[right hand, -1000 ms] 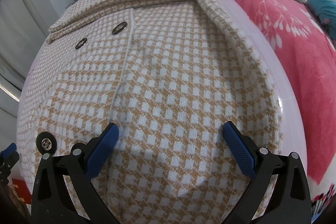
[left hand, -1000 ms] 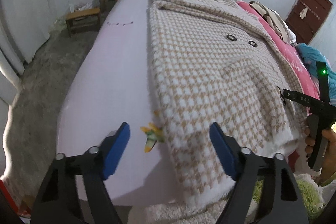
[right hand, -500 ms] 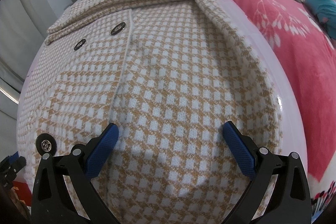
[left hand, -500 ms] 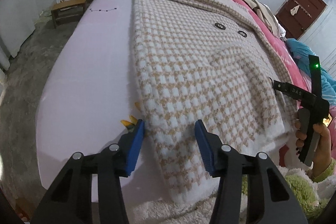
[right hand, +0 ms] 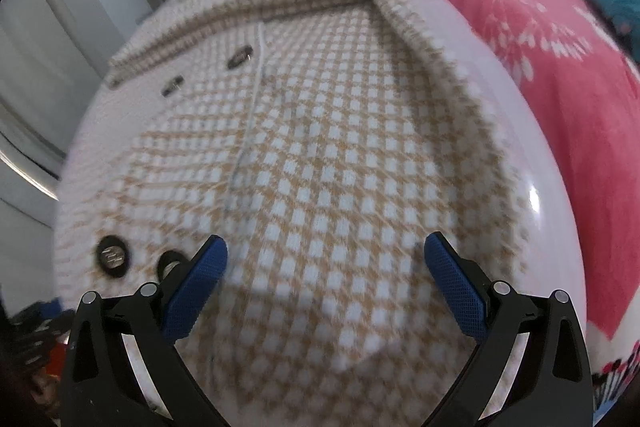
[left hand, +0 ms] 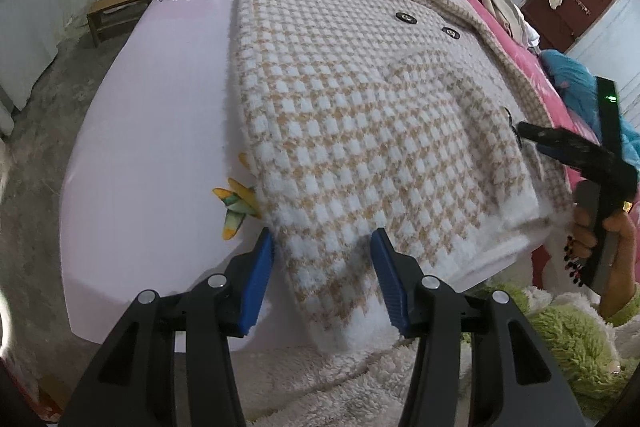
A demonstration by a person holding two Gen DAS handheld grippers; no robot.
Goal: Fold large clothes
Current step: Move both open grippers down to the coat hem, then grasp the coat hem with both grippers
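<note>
Fluffy beige-and-white checked knit coat [left hand: 360, 115] lies flat on the pale pink worktop [left hand: 160, 131]. Left tongs [left hand: 323, 279] straddle its hem corner, not yet clenched; right tongs [right hand: 326, 283] hover spread wide above it.

The left gripper [left hand: 322, 267] has its blue pads part-closed with a gap between them; the right gripper [right hand: 326, 281] (its handle in the person's hand [left hand: 612, 247]) is spread wide.
</note>
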